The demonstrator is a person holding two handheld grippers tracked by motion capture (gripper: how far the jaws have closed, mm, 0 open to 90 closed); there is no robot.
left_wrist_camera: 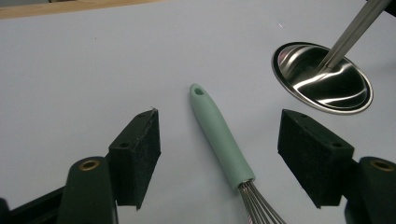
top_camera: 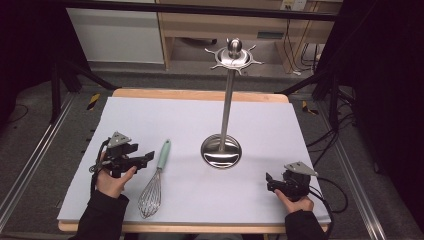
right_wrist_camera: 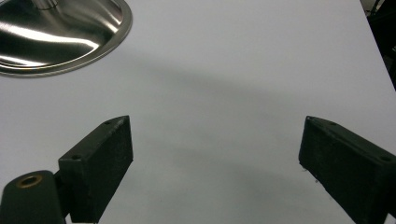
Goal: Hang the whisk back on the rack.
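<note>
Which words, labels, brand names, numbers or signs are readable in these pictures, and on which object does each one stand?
None can be read.
The whisk, the metal stand, the white sheet and both grippers carry no print.
A small label on the wooden furniture behind the table: too small and blurred to read.

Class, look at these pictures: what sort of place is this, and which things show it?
Probably a lab or workshop recording station, not a kitchen: a white-covered table bearing just a whisk and a steel utensil stand, black frame rails around it, and cables across the floor.
</note>
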